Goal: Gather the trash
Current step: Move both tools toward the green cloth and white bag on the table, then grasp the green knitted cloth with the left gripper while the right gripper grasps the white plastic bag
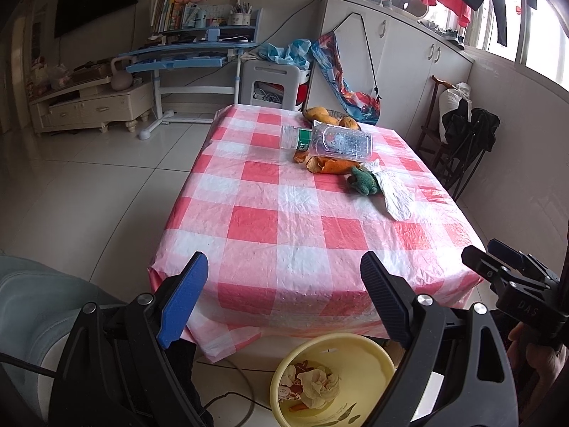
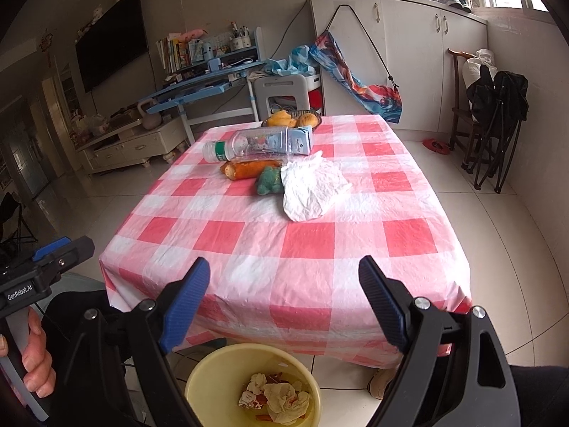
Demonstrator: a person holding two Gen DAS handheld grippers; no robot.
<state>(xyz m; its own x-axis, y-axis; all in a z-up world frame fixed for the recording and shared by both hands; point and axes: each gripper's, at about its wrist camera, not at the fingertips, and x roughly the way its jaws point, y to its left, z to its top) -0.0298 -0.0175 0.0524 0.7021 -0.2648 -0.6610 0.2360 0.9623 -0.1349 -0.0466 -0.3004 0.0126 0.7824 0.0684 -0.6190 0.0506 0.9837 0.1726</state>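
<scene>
Both tongs gape empty: your left gripper (image 1: 284, 284) and right gripper (image 2: 284, 284), low in frame. Trash sits upper centre: bottle (image 2: 249, 146), peel (image 2: 249, 170), tissue (image 2: 313, 186). The bottle may roll off if nudged; the bin (image 2: 199, 373) sits bottom centre.

The left hand-held gripper (image 1: 284, 277) hangs wide open over the near edge of the checked bench (image 1: 284, 220); a yellow bin (image 1: 373, 359) with crumpled paper (image 1: 318, 384) sits below.
</scene>
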